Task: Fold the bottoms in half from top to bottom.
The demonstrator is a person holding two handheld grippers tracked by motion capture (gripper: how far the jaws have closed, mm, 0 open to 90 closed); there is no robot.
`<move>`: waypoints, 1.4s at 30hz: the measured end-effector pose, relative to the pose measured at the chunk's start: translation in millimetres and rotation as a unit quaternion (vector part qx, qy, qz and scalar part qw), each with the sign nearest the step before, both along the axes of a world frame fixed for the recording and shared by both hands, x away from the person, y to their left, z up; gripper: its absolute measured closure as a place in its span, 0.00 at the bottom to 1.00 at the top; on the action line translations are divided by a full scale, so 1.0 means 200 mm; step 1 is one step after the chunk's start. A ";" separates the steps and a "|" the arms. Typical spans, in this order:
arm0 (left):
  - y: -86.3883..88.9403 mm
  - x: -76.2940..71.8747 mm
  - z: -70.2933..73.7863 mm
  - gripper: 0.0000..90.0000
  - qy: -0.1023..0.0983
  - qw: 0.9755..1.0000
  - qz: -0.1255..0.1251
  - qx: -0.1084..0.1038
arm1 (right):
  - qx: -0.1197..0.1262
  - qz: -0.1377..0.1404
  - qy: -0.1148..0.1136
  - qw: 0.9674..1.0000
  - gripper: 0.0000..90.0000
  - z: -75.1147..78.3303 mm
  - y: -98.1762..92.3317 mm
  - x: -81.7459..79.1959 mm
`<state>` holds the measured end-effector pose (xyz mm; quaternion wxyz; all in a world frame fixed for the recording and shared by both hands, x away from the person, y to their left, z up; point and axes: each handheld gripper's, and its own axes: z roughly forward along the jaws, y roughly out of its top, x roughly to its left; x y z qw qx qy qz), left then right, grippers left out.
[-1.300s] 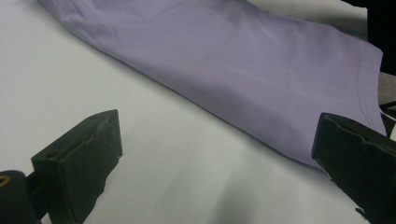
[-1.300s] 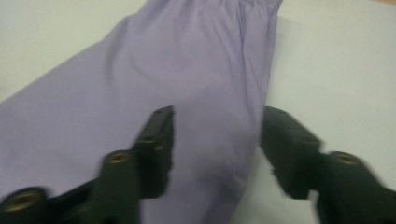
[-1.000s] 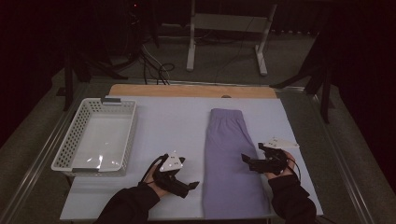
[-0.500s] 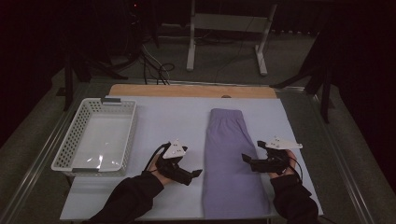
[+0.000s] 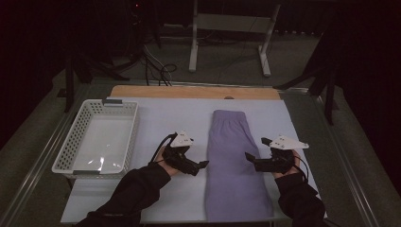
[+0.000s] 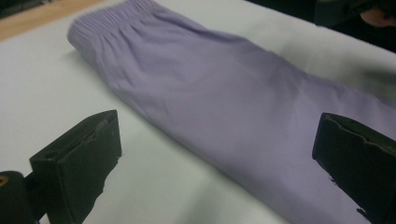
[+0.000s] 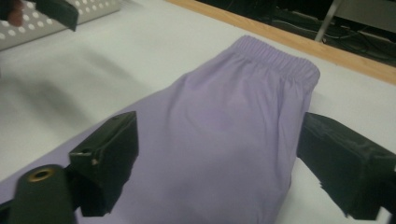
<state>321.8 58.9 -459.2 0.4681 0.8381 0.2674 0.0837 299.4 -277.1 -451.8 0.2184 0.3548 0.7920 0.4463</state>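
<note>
A pair of folded lilac trousers [image 5: 231, 161] lies lengthwise on the white table top [image 5: 165, 118], with the elastic waistband at the far end. My left gripper [image 5: 198, 163] is just off the cloth's left edge and points at it. In the left gripper view it [image 6: 215, 172] is open wide, with the trousers [image 6: 224, 93] between and beyond the jaws, untouched. My right gripper [image 5: 254, 151] is at the cloth's right edge. In the right gripper view it [image 7: 224, 163] is open wide over the trousers [image 7: 233, 116].
A white perforated basket [image 5: 71, 142] stands empty at the table's left side, and its wall [image 7: 93, 9] also appears in the right gripper view. A wooden strip [image 5: 189, 92] runs along the far edge. Beyond it are a metal stand and cables on the floor.
My left gripper has moved away from the person and to the right, up to the trousers' left edge. The right gripper has hardly moved.
</note>
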 end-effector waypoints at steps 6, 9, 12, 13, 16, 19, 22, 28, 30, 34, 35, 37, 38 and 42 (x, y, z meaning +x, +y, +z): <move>-0.03 0.08 0.06 0.02 -0.005 1.000 0.015 -0.001 | 0.004 0.012 -0.038 0.999 0.15 0.05 0.02 0.04; -0.05 0.11 0.09 0.02 -0.009 1.000 0.022 0.008 | 0.006 0.015 -0.066 0.998 0.16 0.07 0.03 0.07; -0.07 0.14 0.10 0.02 -0.017 0.999 0.029 0.019 | 0.003 0.015 -0.071 0.997 0.16 0.09 0.04 0.10; -0.08 0.15 0.10 0.02 -0.024 0.999 0.029 0.020 | -0.002 0.012 -0.072 0.997 0.16 0.10 0.04 0.11; -0.10 0.18 0.11 0.03 -0.014 0.999 0.034 0.016 | -0.002 0.000 -0.075 0.997 0.16 0.12 0.05 0.15; -0.11 0.21 0.11 0.03 -0.004 0.999 0.042 0.013 | 0.003 -0.010 -0.075 0.997 0.16 0.13 0.05 0.18; -0.13 0.25 0.12 0.03 0.006 0.999 0.050 0.009 | 0.014 -0.015 -0.069 0.997 0.16 0.14 0.05 0.23; -0.17 0.33 0.12 0.03 0.010 0.998 0.066 0.015 | 0.014 -0.026 -0.059 0.998 0.16 0.12 0.06 0.32; -0.18 0.36 0.11 0.03 0.013 0.997 0.076 0.018 | 0.018 -0.031 -0.056 0.998 0.16 0.10 0.06 0.35; -0.20 0.42 0.07 0.03 0.025 0.995 0.090 0.020 | 0.022 -0.036 -0.042 0.998 0.16 0.08 0.07 0.41; -0.20 0.43 0.07 0.03 0.024 0.995 0.094 0.021 | 0.019 -0.036 -0.041 0.998 0.16 0.07 0.07 0.43; -0.21 0.47 0.05 0.03 0.030 0.993 0.111 0.020 | 0.022 -0.040 -0.031 0.999 0.16 0.05 0.07 0.47; -0.21 0.49 0.05 0.03 0.031 0.993 0.116 0.021 | 0.021 -0.043 -0.029 0.998 0.16 0.05 0.07 0.48; -0.22 0.55 0.04 0.03 0.043 0.990 0.132 0.016 | 0.021 -0.051 -0.021 0.998 0.16 0.04 0.07 0.53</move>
